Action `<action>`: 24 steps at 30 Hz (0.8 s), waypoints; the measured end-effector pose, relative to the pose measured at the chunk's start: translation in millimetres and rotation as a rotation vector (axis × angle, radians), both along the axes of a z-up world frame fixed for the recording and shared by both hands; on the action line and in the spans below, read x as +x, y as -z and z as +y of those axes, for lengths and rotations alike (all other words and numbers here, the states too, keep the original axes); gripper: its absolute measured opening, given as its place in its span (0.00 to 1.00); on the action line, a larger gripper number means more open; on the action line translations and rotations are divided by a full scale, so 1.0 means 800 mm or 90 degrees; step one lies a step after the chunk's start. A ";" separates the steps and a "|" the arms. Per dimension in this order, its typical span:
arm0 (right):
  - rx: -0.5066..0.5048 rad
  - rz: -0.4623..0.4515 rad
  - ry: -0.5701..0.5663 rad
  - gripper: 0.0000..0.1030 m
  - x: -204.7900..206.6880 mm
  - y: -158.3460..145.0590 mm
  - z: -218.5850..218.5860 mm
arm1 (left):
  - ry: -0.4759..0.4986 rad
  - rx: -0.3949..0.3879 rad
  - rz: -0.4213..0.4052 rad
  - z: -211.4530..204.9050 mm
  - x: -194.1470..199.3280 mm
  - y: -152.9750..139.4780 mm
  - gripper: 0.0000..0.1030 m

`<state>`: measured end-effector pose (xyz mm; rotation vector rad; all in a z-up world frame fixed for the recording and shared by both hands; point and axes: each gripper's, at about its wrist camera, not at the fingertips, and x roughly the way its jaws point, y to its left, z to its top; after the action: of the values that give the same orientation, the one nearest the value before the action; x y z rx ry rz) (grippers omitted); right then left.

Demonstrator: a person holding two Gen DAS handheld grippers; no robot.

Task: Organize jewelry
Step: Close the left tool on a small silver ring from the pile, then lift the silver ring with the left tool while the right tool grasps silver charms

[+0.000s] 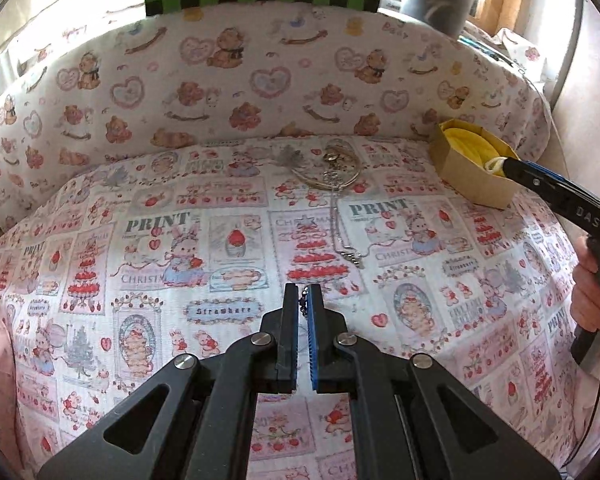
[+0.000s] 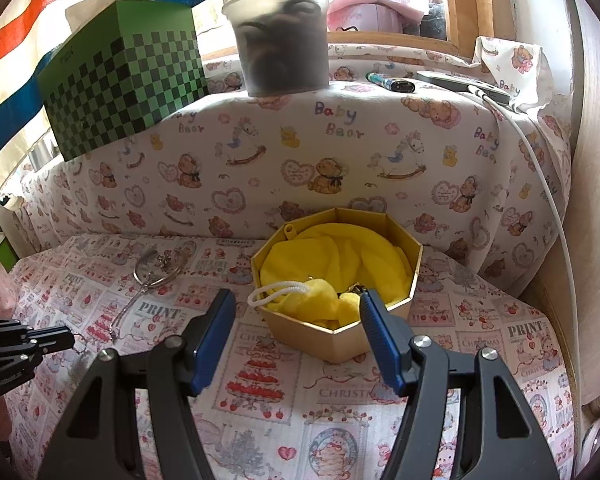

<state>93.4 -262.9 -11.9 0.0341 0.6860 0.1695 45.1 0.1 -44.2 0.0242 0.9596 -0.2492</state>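
At the lower centre of the left wrist view, the left gripper [image 1: 303, 294] is seen with its fingers pinched together on a thin dark chain [image 1: 302, 305]. The right gripper [image 2: 296, 304] is held with fingers wide apart at the near rim of the gold box [image 2: 380, 334], which is lined with yellow cloth [image 2: 340, 258]. More jewelry, a ring of keys or charms [image 1: 332, 164] with a silver chain [image 1: 338, 224], is laid on the printed cloth [image 1: 140, 240] in mid-frame.

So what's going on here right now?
A person is sorting jewelry on a patterned cloth. The left tongs are shut on a small dark chain, low over the cloth. The right tongs hang open at the gold box, over the yellow pouch inside. A ring-shaped piece and a silver chain lie on the cloth, not yet boxed.
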 end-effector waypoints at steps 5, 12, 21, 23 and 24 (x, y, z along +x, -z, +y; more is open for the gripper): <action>0.004 0.001 0.003 0.60 -0.001 -0.001 -0.001 | -0.010 0.020 0.007 0.001 0.001 0.009 0.22; 0.002 0.003 0.002 0.60 -0.001 0.000 -0.001 | 0.014 0.017 -0.008 -0.010 -0.004 0.004 0.33; -0.002 0.005 0.002 0.60 0.000 0.001 0.000 | 0.019 0.010 -0.008 -0.016 0.004 0.015 0.34; -0.002 0.002 0.002 0.60 -0.001 0.000 0.000 | 0.024 0.029 -0.017 -0.022 0.001 0.015 0.29; -0.002 0.001 0.002 0.60 -0.001 -0.001 0.000 | 0.026 0.041 -0.023 -0.025 -0.001 0.015 0.18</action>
<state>92.5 -262.6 -11.3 0.0320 0.6874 0.1655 44.5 -19.9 -56.3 0.1075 0.9309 -0.2553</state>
